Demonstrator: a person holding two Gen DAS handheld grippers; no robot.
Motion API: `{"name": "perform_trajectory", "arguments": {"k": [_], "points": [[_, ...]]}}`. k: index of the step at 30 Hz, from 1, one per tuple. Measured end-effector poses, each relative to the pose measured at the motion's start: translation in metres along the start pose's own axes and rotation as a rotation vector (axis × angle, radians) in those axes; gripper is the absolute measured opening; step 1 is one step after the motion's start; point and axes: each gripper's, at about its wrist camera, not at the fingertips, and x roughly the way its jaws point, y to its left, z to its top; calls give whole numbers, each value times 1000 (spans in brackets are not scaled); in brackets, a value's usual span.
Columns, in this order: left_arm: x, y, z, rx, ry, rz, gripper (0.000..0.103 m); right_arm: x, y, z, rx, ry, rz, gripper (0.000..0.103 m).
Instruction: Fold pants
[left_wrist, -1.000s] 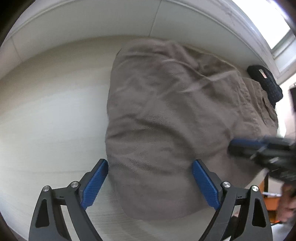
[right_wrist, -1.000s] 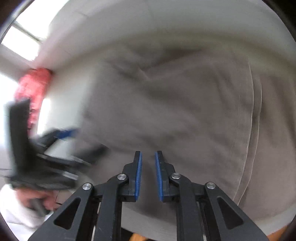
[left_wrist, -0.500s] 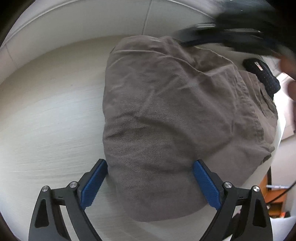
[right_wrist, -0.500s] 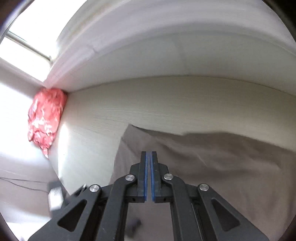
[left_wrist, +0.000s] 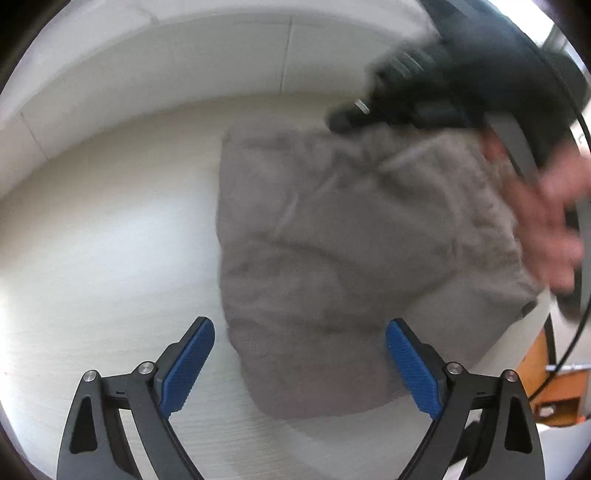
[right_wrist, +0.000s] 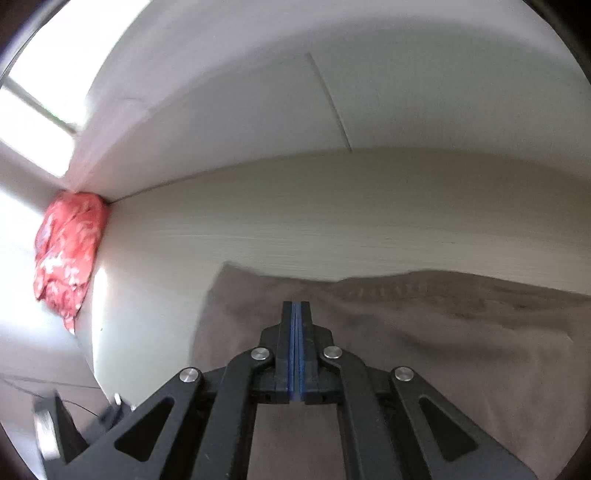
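Grey-brown pants (left_wrist: 351, 240) lie folded into a thick, wrinkled bundle on the pale table (left_wrist: 110, 240). My left gripper (left_wrist: 299, 332) hangs open just above the near end of the bundle, with its blue pads (left_wrist: 188, 365) wide apart on either side of the cloth and not touching it. The right gripper (left_wrist: 343, 118), black and blurred, reaches in from the upper right to the far edge of the pants, with a hand (left_wrist: 546, 210) behind it. In the right wrist view that gripper (right_wrist: 295, 306) is shut with nothing between its pads, its tip over the far edge of the pants (right_wrist: 424, 339).
A crumpled red cloth (right_wrist: 66, 254) sits in the table's far left corner against the white wall (right_wrist: 332, 92). The table edge runs at the right of the left wrist view, with an orange object (left_wrist: 554, 387) and a black cable (left_wrist: 569, 350) below it.
The right gripper's jaws have closed, and it has swung from the near right side of the pants to their far edge. The left gripper has stayed open over the near end.
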Motion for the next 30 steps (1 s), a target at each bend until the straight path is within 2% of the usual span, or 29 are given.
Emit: {"name": "perform_trajectory", "arguments": {"k": [3, 6, 10, 12, 15, 16, 18, 19, 21, 22, 24, 26, 28, 30], "points": [[-20, 5, 15, -34, -101, -13, 97, -29, 5, -44, -27, -67, -79, 0], [-20, 10, 36, -65, -154, -48, 98, -37, -6, -87, -10, -111, -138, 0], [18, 1, 50, -35, -68, -43, 97, -29, -22, -131, 88, -158, -103, 0], [45, -1, 56, -2, 5, 32, 95, -34, -29, -141, 98, -210, -87, 0], [55, 1, 60, -2, 25, 58, 96, -50, -55, -154, 147, -247, -124, 0], [57, 5, 61, -17, 34, 50, 96, -59, -75, -160, 213, -267, -146, 0], [62, 14, 61, -58, 58, 26, 96, -71, -109, -172, 332, -287, -71, 0], [63, 16, 62, -69, 63, 16, 96, -75, -117, -171, 352, -284, -43, 0], [59, 16, 62, -66, 54, 21, 95, -86, -112, -161, 335, -274, -21, 0], [55, 14, 62, -60, 46, 22, 95, -94, -111, -157, 323, -283, 20, 0], [48, 9, 58, -52, 36, 13, 95, -97, -89, -141, 292, -303, 197, 0], [42, 3, 51, -37, 38, 18, 95, -81, -69, -131, 269, -265, 335, 0], [40, -1, 44, -23, 41, 26, 95, -58, -58, -126, 263, -206, 374, 0], [40, -6, 35, -6, 53, 35, 95, -34, -70, -136, 337, -149, 375, 0]]}}
